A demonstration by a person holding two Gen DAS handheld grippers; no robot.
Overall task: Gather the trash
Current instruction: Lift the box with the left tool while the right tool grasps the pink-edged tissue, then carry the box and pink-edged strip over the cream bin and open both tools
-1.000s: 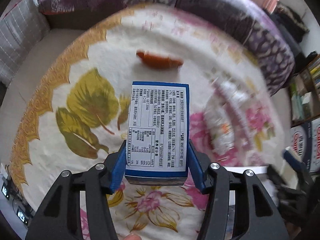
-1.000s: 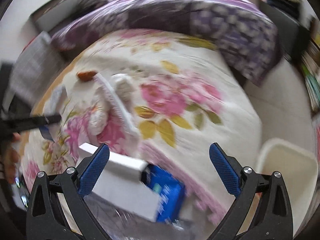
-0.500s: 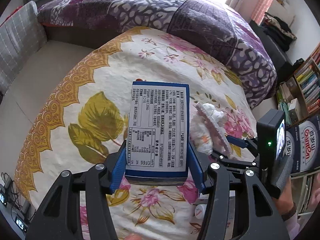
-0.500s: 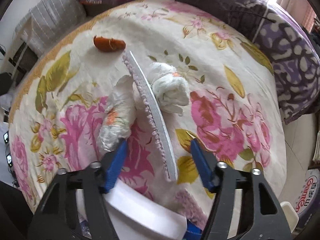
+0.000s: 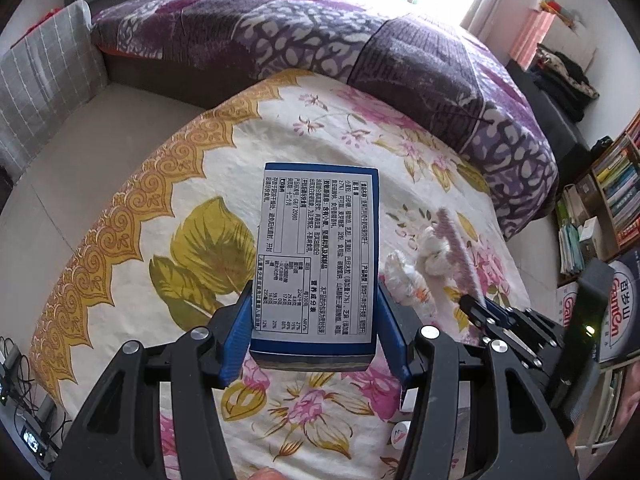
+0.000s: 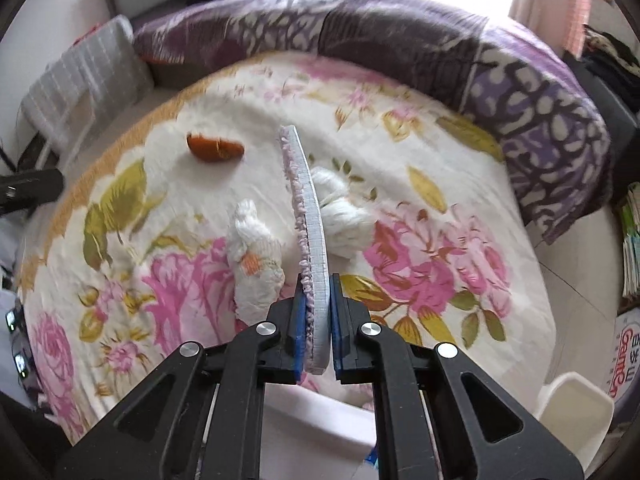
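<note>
- The left gripper (image 5: 316, 336) is clamped on a blue box (image 5: 316, 260) with a printed white label; its blue pads press the box's two sides and the box stands out ahead of the jaws, lifted off the floral blanket (image 5: 160, 216).
- The right gripper (image 6: 316, 332) is closed nearly to touching, pinching a thin flat pad (image 6: 306, 220), fuzzy lilac on one face and grey on the other, held on edge and reaching forward from the tips.
- Seen from the right wrist, one crumpled tissue (image 6: 256, 256) lies on the blanket just left of the held pad, a second tissue wad (image 6: 344, 216) just right of it.
- An orange peel (image 6: 214, 148) lies farther ahead and to the left, well apart from both jaws.
- A pale bin (image 6: 572, 412) shows below and right of the right gripper.
- My reading: two pieces are in hand but not yet dropped, and three remain on the blanket, so the job looks partway done.
</note>
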